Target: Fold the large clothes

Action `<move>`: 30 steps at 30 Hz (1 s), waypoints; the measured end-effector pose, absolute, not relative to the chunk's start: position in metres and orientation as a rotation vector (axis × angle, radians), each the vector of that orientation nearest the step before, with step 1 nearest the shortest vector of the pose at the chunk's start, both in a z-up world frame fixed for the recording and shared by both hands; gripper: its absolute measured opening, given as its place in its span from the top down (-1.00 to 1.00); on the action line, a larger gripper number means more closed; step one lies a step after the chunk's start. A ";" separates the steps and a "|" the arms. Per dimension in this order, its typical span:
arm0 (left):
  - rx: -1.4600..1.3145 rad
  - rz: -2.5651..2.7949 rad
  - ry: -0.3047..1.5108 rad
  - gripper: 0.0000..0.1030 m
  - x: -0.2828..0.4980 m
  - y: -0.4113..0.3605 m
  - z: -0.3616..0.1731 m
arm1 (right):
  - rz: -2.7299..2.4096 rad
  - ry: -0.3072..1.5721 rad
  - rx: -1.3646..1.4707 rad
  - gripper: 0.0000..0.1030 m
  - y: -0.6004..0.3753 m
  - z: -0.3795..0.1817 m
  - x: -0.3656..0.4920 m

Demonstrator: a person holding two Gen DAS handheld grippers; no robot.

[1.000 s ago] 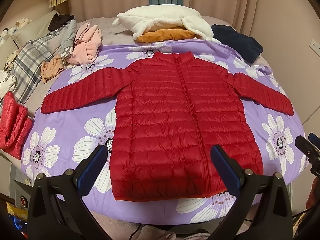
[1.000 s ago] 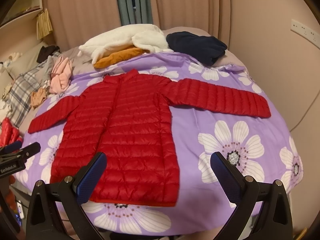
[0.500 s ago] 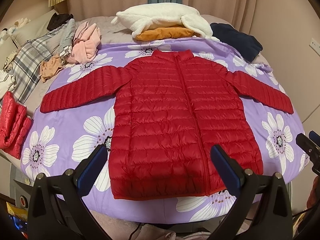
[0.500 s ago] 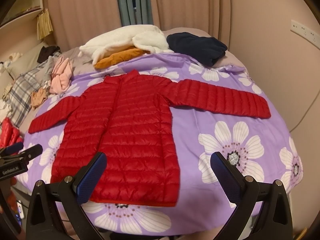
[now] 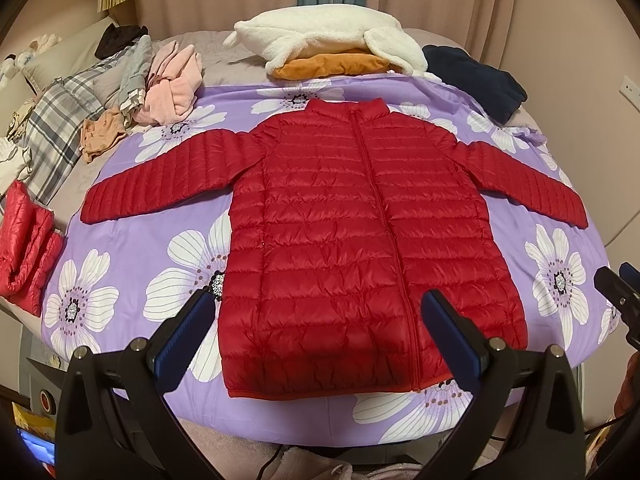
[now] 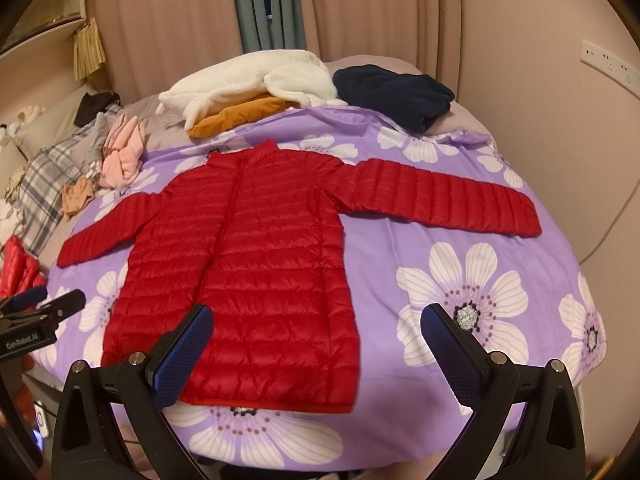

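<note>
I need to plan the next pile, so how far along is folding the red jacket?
Done: the red puffer jacket lies flat on the floral sheet, zipped, sleeves spread. In hand: nothing; the left gripper and right gripper hover open near its hem. Left: every fold.

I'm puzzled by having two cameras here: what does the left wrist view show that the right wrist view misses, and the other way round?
Only the left view shows the open right gripper at its edge. Only the right view shows the wall socket strip and the left gripper's side. Both share the red puffer jacket spread flat on the flowered purple sheet.
</note>
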State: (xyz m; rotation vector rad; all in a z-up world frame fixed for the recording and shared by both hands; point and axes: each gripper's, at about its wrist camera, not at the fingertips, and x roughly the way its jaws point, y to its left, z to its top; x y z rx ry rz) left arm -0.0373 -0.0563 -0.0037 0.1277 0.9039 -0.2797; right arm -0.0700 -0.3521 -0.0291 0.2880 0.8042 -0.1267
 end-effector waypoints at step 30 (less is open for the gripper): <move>-0.120 -0.283 1.028 -0.99 0.036 -0.031 -0.056 | -0.117 0.774 0.724 -0.98 -0.450 -0.121 -0.031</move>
